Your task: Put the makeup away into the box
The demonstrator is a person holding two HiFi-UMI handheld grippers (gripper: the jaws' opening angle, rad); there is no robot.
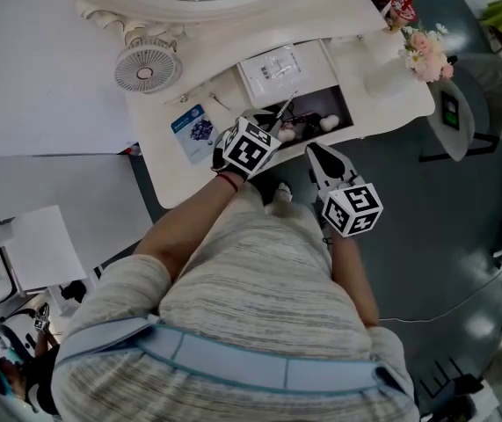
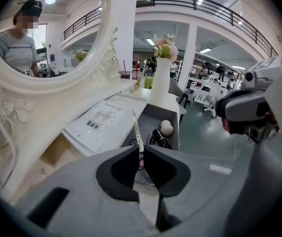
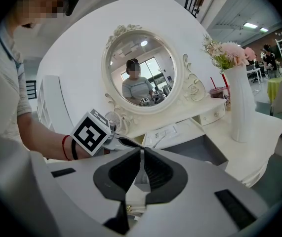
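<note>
Nearest you, your right gripper (image 3: 141,154) sits closed and empty beside the dresser (image 1: 233,60). Ahead, your left gripper (image 2: 141,149) clamps a thin metal tool (image 2: 137,130), its tip over the open grey box (image 2: 153,113) holding a sponge (image 2: 166,127) and lipstick (image 2: 161,138).

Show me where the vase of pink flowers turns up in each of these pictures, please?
Head view: the vase of pink flowers is at the upper right, on the dresser's right end.
Left gripper view: the vase stands at top centre, beyond the fingers.
Right gripper view: the vase stands at the right side.
Shared landmark: the white packet lying flat on the dresser top.
</note>
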